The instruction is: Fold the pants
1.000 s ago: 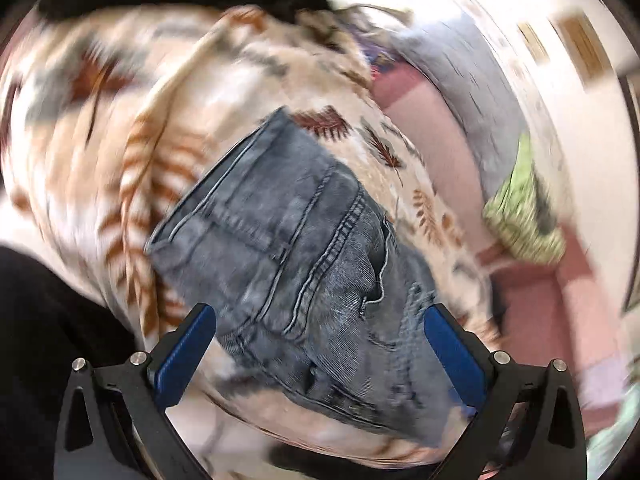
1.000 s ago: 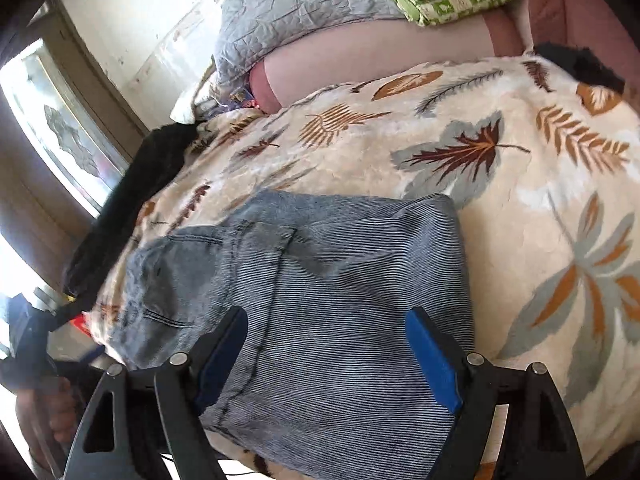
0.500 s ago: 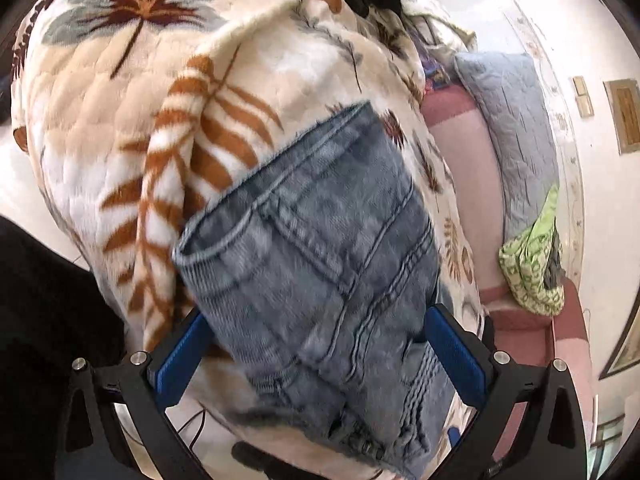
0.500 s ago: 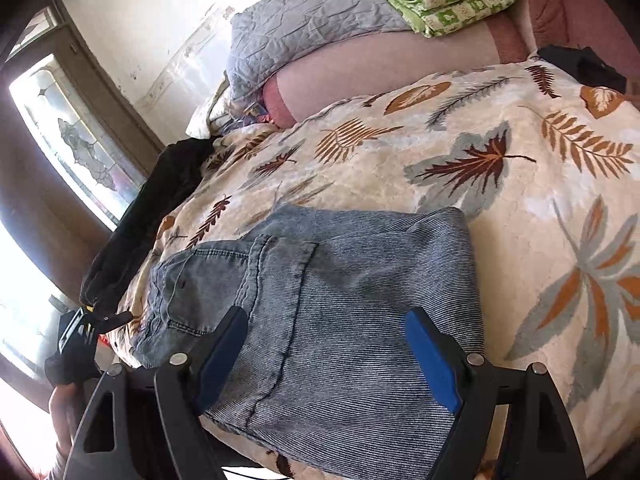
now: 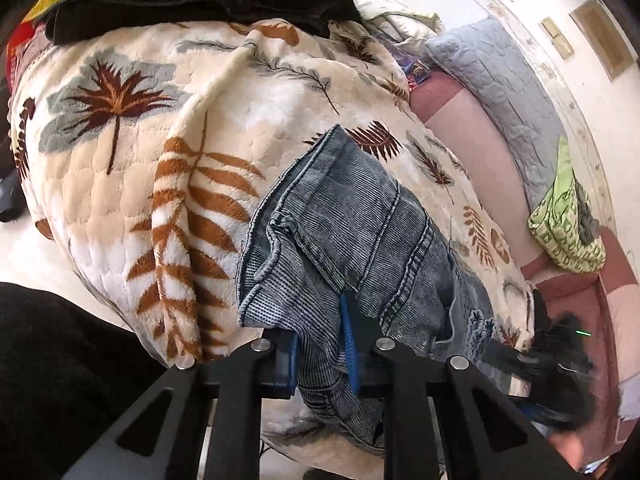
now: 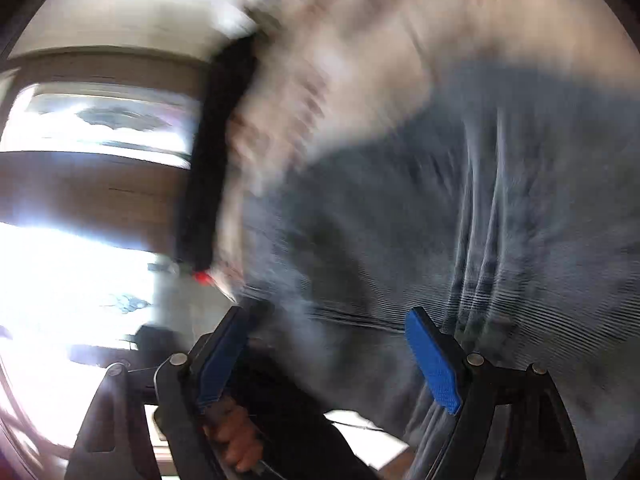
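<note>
- A bed under a cream leaf-print blanket (image 5: 132, 216) fills the left wrist view, with a grey quilted pillow (image 5: 508, 92) and a folded green cloth (image 5: 568, 232) on the far side of the jeans.
- The left gripper (image 5: 322, 344) is closing its blue fingers (image 5: 347, 344) on a bunched fold at the near edge of the jeans (image 5: 360, 232); denim sits pinched between them.
- The right gripper (image 6: 332, 356) has its fingers (image 6: 432, 364) spread wide and empty, just short of the jeans; this view is badly blurred, so contact cannot be told.
- The jeans lie folded on the blanket, their near edge hanging over the bed's edge.
- Denim looks thick, limp and fairly heavy, not slippery; stacked layers may slide apart.
- A good hold, I judge, is on the stitched hem or seam, taking all the layers at once.
</note>
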A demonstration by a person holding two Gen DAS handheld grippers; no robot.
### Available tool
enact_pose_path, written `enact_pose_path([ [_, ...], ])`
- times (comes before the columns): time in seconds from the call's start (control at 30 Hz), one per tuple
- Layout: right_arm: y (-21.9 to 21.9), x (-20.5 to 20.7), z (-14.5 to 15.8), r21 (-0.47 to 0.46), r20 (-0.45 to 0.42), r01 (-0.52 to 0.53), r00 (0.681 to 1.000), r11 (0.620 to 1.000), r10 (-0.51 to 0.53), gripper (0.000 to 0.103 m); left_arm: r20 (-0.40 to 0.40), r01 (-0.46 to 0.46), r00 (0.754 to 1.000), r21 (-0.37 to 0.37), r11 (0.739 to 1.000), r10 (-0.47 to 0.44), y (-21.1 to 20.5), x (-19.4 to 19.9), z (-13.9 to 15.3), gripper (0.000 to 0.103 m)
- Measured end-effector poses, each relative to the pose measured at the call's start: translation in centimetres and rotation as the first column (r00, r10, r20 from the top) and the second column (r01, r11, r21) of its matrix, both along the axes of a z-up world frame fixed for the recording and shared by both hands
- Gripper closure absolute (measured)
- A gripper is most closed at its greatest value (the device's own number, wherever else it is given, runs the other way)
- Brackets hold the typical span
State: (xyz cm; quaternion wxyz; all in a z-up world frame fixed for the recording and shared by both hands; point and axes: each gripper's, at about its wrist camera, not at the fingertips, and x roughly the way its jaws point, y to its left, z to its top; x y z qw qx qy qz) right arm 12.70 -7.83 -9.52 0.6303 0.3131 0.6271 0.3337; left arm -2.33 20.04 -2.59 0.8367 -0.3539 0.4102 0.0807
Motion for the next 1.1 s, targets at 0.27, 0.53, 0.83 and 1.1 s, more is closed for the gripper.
enact_pose_path([
  [0.27, 0.0, 0.0, 0.5, -0.017, 0.032, -0.009, 0.999, 1.0, 0.009, 0.018, 0.002, -0.011, 1.0, -0.01, 1.0, 0.011, 0.2, 0.0, 0.1, 0.09],
  [0.53, -1.6, -0.6, 0.4, 0.057, 0.009, 0.043, 0.999, 0.997, -0.044, 0.019, 0.052, 0.013, 0.998, 0.158, 0.987, -0.022, -2.7, -0.3, 3.4, 0.092],
  [0.83, -12.5, -2.5, 5.0, 0.235, 0.093, 0.198, 0.97, 0.952, -0.225, 0.021, 0.119, 0.097, 0.979, 0.431, 0.897, -0.163, -9.4, 0.3, 8.8, 0.095],
  [1.1, -28.1, -6.2, 3.9, 0.282, 0.079, 0.501, 0.838, 0.818, -0.54, 0.021, 0.132, 0.295, 0.829, 0.723, 0.625, -0.544, -24.7, -1.3, 11.6, 0.096],
])
